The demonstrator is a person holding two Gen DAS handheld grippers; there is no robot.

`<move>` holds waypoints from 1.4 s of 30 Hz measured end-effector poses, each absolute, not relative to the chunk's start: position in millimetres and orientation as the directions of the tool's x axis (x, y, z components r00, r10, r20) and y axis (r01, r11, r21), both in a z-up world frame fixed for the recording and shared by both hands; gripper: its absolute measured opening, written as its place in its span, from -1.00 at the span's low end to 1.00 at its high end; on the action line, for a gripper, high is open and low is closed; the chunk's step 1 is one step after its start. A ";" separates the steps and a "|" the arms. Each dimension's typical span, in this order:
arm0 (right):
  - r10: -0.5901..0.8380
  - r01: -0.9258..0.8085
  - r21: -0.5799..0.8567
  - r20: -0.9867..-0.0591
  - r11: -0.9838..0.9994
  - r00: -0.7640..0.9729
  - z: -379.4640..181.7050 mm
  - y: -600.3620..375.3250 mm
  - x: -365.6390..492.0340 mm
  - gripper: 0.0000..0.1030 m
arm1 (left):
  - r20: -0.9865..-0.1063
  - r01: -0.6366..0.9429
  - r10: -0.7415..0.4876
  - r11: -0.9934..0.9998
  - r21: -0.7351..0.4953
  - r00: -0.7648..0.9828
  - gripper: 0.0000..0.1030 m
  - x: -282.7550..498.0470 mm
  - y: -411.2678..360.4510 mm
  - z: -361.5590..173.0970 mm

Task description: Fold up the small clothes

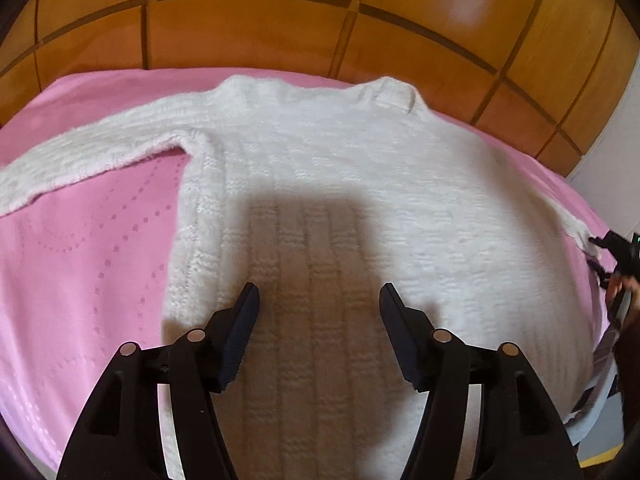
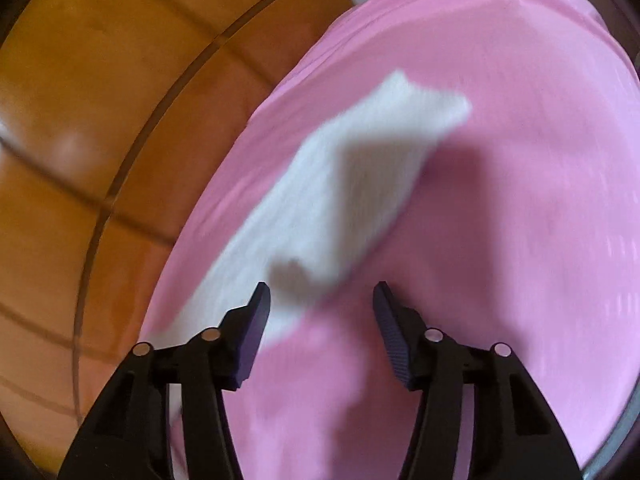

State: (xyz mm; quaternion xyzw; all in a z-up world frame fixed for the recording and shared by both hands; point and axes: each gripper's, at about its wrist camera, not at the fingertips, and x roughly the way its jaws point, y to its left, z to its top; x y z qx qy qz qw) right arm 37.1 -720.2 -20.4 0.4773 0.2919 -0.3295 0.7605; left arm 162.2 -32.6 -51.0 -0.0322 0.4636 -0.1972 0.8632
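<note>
Left gripper (image 1: 320, 292): jaws apart, nothing between them, pads not on the wool. Hangs over the lower middle of the sweater (image 1: 360, 168), tipped down and forward, with its shadow right below on the knit. Looks ready to pinch, not yet pinching.

Right gripper (image 2: 320, 290): jaws apart too, nothing held. Tipped down as well, over the near part of the other sleeve (image 2: 340, 184). Blurry picture there, so hard to tell how close to the wool.

Sweater spread flat on the pink bed (image 1: 80, 280), neck toward the far edge by the wood wall (image 1: 240, 32), hem toward the near edge. Covers the middle and right part of the bed. One sleeve (image 1: 80, 160) stretched straight out toward the left edge. Other sleeve lying out on bare pink toward the right side.

Likely spread flat like this so the folds come out neat and no lumps hide under. Sleeves likely pulled out straight so each can be picked up and laid across the body. No fold made yet, so probably near the start. Jaws likely kept apart to be ready to take a bit of soft, floppy wool.
</note>
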 end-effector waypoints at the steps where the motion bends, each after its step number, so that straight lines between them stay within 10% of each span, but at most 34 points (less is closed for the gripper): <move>1: -0.228 0.791 0.516 -0.769 0.328 0.597 -21.5 -724.7 44.6 -0.24 | -0.790 0.300 -0.363 0.924 -0.236 0.494 0.19 164.1 -30.6 -53.7; 3: -0.258 0.829 0.420 -0.811 0.370 0.526 -17.2 -743.1 50.9 -0.88 | -0.794 0.292 -0.354 0.928 -0.232 0.495 0.19 168.3 -31.7 -56.9; 11: -0.391 0.904 0.190 -0.853 0.384 0.345 -20.9 -765.4 56.0 -0.90 | -0.799 0.291 -0.337 0.933 -0.212 0.498 0.25 173.3 -33.0 -59.2; 17: -0.351 0.782 0.271 -0.778 0.561 0.522 26.7 -715.4 87.5 -0.90 | -0.789 0.294 -0.374 0.921 -0.255 0.487 0.28 178.1 -30.3 -54.3; 31: 0.132 0.152 0.310 -0.729 0.939 0.671 56.3 -416.7 232.3 -0.90 | -0.737 0.307 -0.455 0.889 -0.341 0.499 0.31 180.6 -22.9 -37.3; 34: 0.216 0.049 0.319 -0.739 0.947 0.638 41.0 -353.8 240.9 -0.68 | -0.721 0.307 -0.486 0.873 -0.379 0.494 0.31 182.7 -20.3 -34.6; 35: 0.240 0.037 0.340 -0.732 0.940 0.638 38.5 -342.9 240.6 -0.23 | -0.716 0.306 -0.497 0.868 -0.392 0.491 0.31 183.3 -19.2 -33.7; 37: 0.249 0.049 0.368 -0.716 0.929 0.652 34.7 -341.4 232.4 0.07 | -0.705 0.305 -0.518 0.855 -0.419 0.484 0.31 185.9 -17.6 -31.8; 42: 0.225 0.080 0.367 -0.712 0.927 0.665 34.0 -360.4 193.6 0.31 | -0.666 0.317 -0.582 0.813 -0.488 0.467 0.26 198.0 -21.8 -26.2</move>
